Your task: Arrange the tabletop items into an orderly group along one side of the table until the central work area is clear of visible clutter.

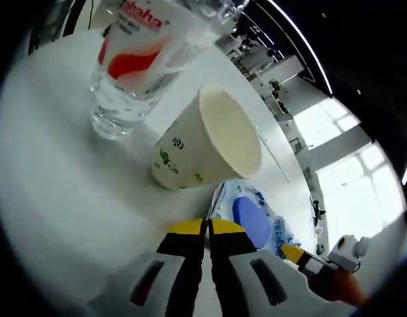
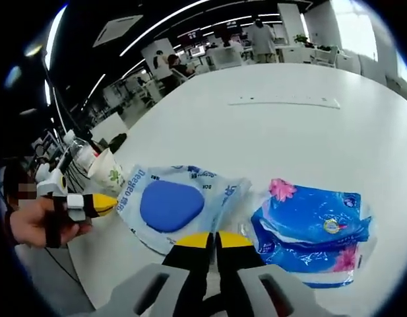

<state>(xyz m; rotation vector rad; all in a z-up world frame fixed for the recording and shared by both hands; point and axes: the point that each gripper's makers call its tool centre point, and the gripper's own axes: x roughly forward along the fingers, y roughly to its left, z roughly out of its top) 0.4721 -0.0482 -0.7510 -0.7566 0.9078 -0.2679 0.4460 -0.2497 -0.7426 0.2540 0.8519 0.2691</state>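
Right gripper view – right claw [image 2: 212, 239] closed, empty, wipes pack [image 2: 173, 203] just beyond.

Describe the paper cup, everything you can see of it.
The paper cup is cream-white, looks like thin paperboard, and has small green leaf prints on its side. Its inside looks empty. It stands on the white table beside a clear water bottle, whether touching I cannot tell. A blue-and-white wipes pack lies just past its base. In the right gripper view the cup sits far left, behind the left gripper.
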